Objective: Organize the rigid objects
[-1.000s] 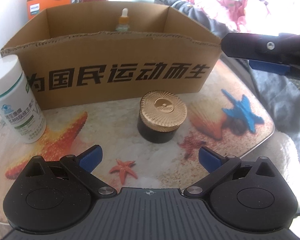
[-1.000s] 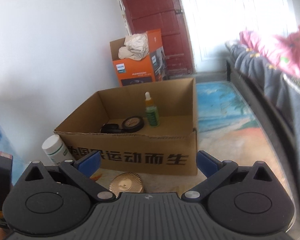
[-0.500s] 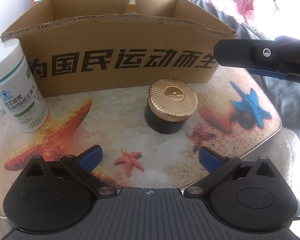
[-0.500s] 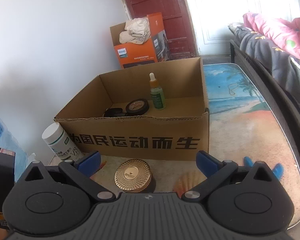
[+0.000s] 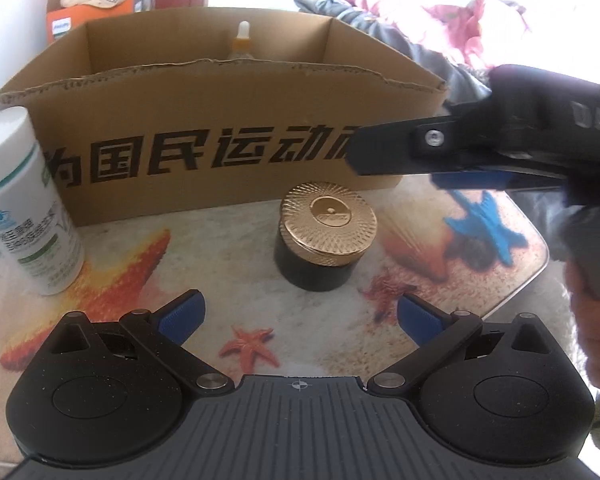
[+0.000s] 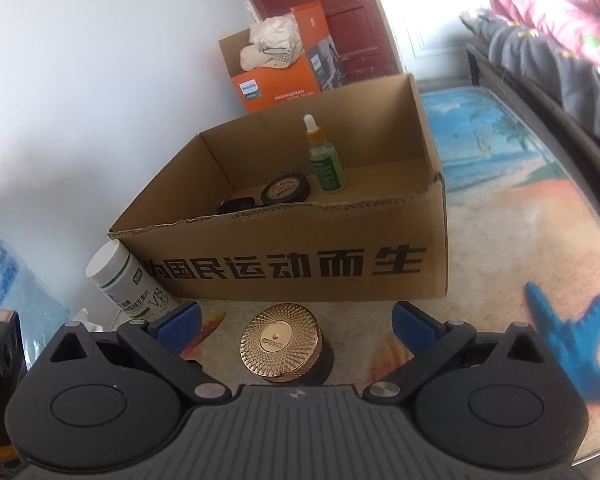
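Gold-lidded jar [image 6: 286, 350]: rigid, likely weighty, lid slick; grip the dark body. Right hand-held gripper [image 6: 296, 322] wide, empty; left hand-held gripper [image 5: 300, 316] likewise.

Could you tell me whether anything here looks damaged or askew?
Only the cardboard box: its front top edge is ragged, as if torn. The gold-lidded jar and white bottle stand upright.

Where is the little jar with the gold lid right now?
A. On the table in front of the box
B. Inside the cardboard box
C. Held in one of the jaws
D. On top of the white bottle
A: the gold-lidded jar stands on the table just outside the cardboard box front wall, and both pairs of jaws are open and empty.
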Available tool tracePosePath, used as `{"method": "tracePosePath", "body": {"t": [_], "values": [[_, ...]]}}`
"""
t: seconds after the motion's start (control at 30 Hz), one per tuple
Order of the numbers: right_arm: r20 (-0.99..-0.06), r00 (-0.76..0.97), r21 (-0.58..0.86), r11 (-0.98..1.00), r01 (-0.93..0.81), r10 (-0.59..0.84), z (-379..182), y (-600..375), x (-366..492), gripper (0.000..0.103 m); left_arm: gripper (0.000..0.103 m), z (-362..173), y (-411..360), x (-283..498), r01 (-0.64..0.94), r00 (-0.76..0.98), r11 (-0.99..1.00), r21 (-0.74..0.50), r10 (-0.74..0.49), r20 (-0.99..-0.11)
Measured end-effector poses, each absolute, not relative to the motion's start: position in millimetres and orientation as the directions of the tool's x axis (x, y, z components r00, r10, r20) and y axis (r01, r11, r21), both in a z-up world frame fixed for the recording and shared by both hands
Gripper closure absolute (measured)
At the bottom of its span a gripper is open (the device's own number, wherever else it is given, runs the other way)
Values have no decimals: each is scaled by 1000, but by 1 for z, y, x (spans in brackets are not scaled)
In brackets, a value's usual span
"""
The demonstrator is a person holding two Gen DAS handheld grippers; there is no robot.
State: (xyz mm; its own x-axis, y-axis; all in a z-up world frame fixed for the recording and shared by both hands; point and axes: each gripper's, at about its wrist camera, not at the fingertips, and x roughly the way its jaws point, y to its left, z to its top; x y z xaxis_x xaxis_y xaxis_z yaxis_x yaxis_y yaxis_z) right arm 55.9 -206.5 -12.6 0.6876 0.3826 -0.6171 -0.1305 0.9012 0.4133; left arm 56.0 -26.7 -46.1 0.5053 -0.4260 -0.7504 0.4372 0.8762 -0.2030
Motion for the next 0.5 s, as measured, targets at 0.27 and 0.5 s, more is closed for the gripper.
{"method": "tracePosePath", "body": {"t": [0.27,0.5], "values": [[-629,614,574,817,-45,476,-44,-222,74,15,3,-45,-43,57,495,546,860,-123,-418,-727],[-619,564,654,756,-15,546,-59,-223,83,38,29,-46,-55,68,504,544,861,-64,-374,-751]]}}
